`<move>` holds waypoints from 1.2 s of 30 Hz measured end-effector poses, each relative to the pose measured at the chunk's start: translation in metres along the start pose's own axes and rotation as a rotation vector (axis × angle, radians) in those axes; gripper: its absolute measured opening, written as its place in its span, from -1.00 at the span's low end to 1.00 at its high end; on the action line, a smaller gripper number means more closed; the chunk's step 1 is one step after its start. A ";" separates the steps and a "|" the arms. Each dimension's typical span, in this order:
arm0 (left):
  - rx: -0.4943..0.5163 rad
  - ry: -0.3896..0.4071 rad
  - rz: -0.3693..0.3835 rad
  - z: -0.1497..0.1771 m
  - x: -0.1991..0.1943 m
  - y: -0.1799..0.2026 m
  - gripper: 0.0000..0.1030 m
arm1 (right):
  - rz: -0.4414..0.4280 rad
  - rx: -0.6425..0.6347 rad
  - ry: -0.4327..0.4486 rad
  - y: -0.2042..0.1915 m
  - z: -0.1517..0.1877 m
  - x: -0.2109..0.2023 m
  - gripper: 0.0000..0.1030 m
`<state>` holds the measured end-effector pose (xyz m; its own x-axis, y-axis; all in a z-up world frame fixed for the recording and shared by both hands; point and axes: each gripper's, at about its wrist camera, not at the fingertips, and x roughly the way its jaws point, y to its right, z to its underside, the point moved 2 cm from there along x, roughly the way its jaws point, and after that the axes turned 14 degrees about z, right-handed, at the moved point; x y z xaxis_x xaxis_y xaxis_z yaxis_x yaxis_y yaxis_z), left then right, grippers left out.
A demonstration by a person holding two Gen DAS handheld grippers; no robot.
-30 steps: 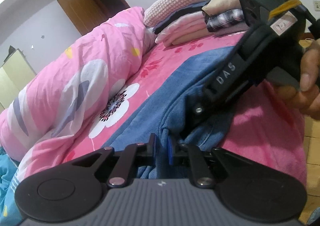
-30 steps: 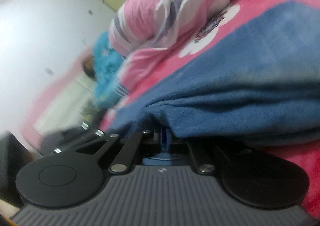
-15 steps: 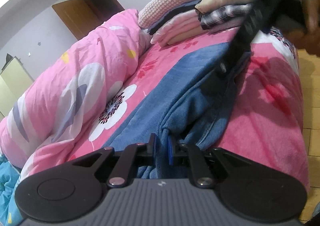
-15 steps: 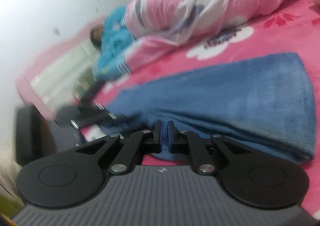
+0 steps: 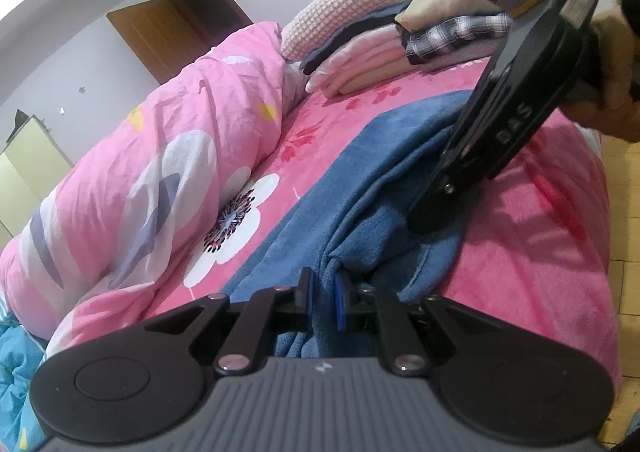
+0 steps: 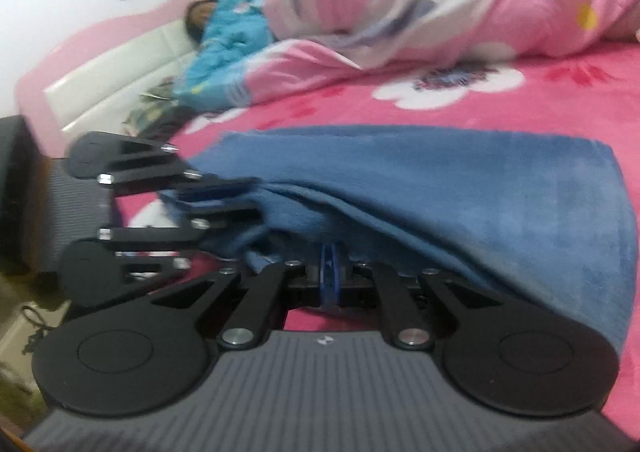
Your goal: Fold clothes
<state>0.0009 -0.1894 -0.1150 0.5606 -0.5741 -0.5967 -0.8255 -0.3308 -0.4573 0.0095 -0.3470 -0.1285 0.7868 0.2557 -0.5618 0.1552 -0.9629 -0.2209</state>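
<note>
- Lying along the near side of the bed, the soft blue fleece garment (image 5: pixel 372 180) is folded lengthwise, with its layered edge bunched toward you; in the right wrist view it drapes over the claw's linkage.
- Expect it to handle as light, limp and plush: it should sag wherever unsupported, and thick layers can creep out of a shallow pinch, so take hold deep on a doubled edge or corner.
- Your left claw (image 5: pixel 323 298) is clenched on a fold of that fleece, the cloth pinched between its pads.
- Your right claw (image 6: pixel 329 276) has its blue pads pressed together under the draped edge; whether any cloth is caught between them you cannot tell from here. In the left wrist view its tip sits low on the fleece, held by your hand (image 5: pixel 612 68).
- Under the garment lies the pink flowered bed sheet (image 5: pixel 532 272), smooth enough for the fleece to slide.
- Beside it, a rumpled pink floral quilt (image 5: pixel 152 156) runs along the bed.
- Further off, a stack of folded clothes (image 5: pixel 384 36) sits at the bed's far end, well apart.
</note>
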 end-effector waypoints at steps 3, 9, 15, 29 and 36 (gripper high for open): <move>-0.005 0.002 -0.002 0.000 0.000 0.001 -0.78 | 0.039 -0.065 0.020 -0.008 0.000 0.002 -0.95; -0.022 0.011 0.006 -0.001 -0.001 0.000 -0.79 | 0.004 -0.072 0.045 -0.018 0.004 0.007 -1.00; 0.008 0.008 0.006 0.003 0.000 0.002 -0.79 | 0.186 -0.152 0.137 -0.023 0.013 0.004 -1.00; 0.061 -0.010 0.012 0.007 0.003 0.009 -0.78 | 0.618 -0.500 0.198 -0.027 0.040 0.014 -1.00; 0.065 -0.012 0.002 0.007 0.004 0.010 -0.77 | 0.269 -0.248 0.232 -0.037 0.017 -0.031 -1.00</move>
<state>-0.0051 -0.1898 -0.1262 0.5603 -0.5657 -0.6050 -0.8207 -0.2800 -0.4981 -0.0313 -0.3175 -0.1166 0.9278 -0.0064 -0.3731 0.0427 -0.9915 0.1232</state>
